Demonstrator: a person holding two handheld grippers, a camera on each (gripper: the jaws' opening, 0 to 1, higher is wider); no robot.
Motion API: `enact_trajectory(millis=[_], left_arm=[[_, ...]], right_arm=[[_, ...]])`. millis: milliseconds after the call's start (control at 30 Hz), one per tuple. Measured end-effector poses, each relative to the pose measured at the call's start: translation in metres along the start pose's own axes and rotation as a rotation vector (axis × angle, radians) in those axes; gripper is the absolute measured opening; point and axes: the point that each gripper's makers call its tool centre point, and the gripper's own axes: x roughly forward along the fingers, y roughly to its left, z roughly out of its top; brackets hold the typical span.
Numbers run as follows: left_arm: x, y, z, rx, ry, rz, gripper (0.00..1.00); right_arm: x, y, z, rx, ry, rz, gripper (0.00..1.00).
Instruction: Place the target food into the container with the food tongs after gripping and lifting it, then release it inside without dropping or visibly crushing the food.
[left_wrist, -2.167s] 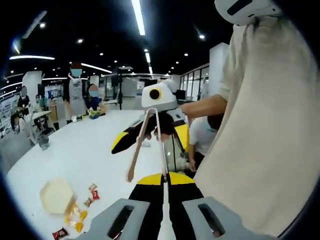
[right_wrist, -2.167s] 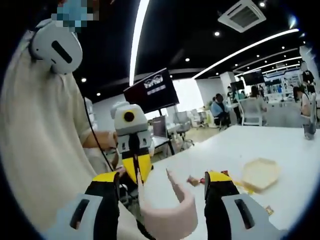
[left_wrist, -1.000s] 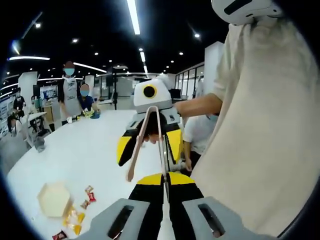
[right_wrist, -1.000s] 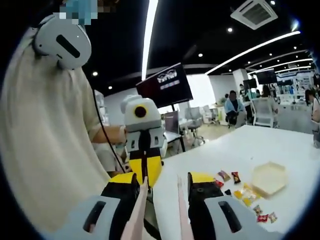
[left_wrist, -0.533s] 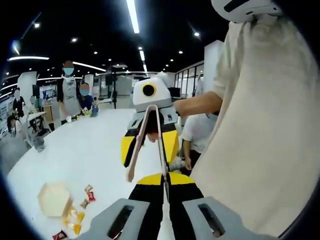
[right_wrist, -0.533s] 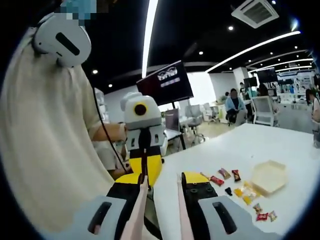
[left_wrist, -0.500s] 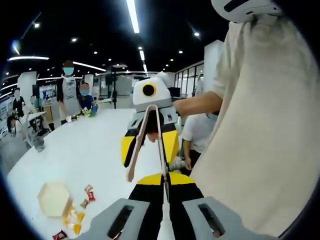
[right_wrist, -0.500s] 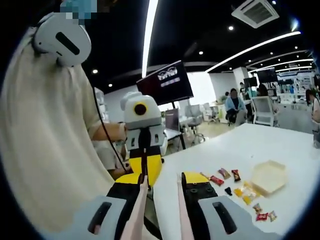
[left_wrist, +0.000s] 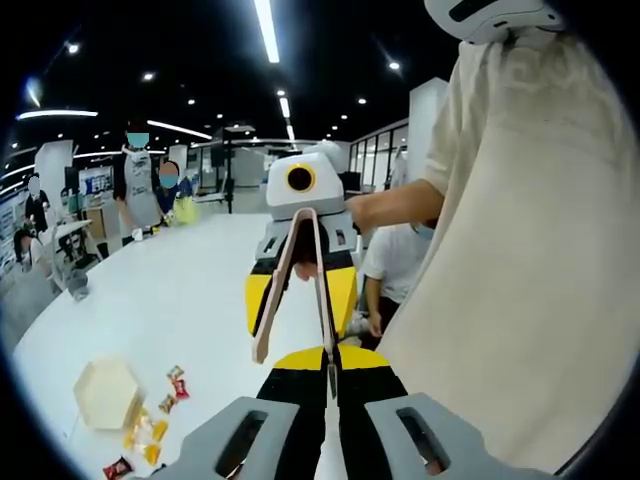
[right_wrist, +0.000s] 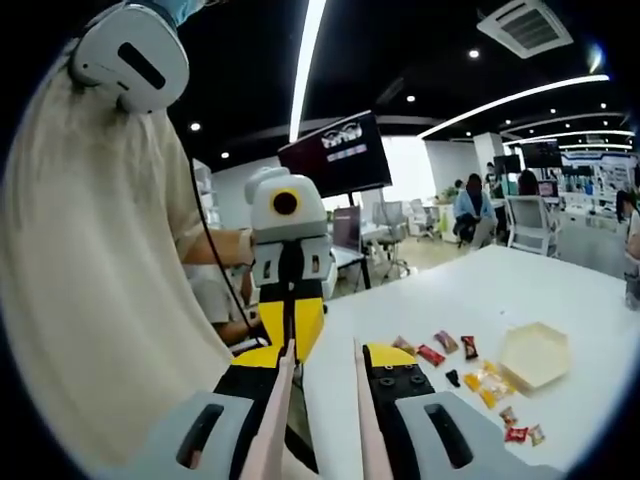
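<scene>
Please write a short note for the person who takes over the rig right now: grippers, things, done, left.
Left hand-held gripper: shut on one tip of the tongs.
Right hand-held gripper: closed on the tongs' two arms.
Container sits on the white table, apparently empty; wrapped candies lie loose beside it.
Done: tongs held in the air.
Left: grip a candy, lift it, release it in the container.

I judge this an open-plan office used for demonstration work. A long white table (right_wrist: 520, 290) stands under a dark ceiling with strip lights (right_wrist: 308, 60) and a ceiling air vent (right_wrist: 525, 28). I see a wall screen (right_wrist: 338, 152), office chairs (right_wrist: 528, 225), glass partitions (left_wrist: 385, 155), and people seated and standing at further desks (left_wrist: 55, 235). Wrapped sweets (right_wrist: 440, 348) and a shallow tray (right_wrist: 532, 355) lie on the table.
</scene>
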Motion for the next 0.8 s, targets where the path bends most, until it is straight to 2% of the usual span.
enact_trajectory(millis=[800], left_arm=[[-0.001,0.010,-0.009,-0.053,0.000,0.063,0.00]], right_arm=[[0.007,-0.010,-0.007,0.055,0.027,-0.015,0.27]])
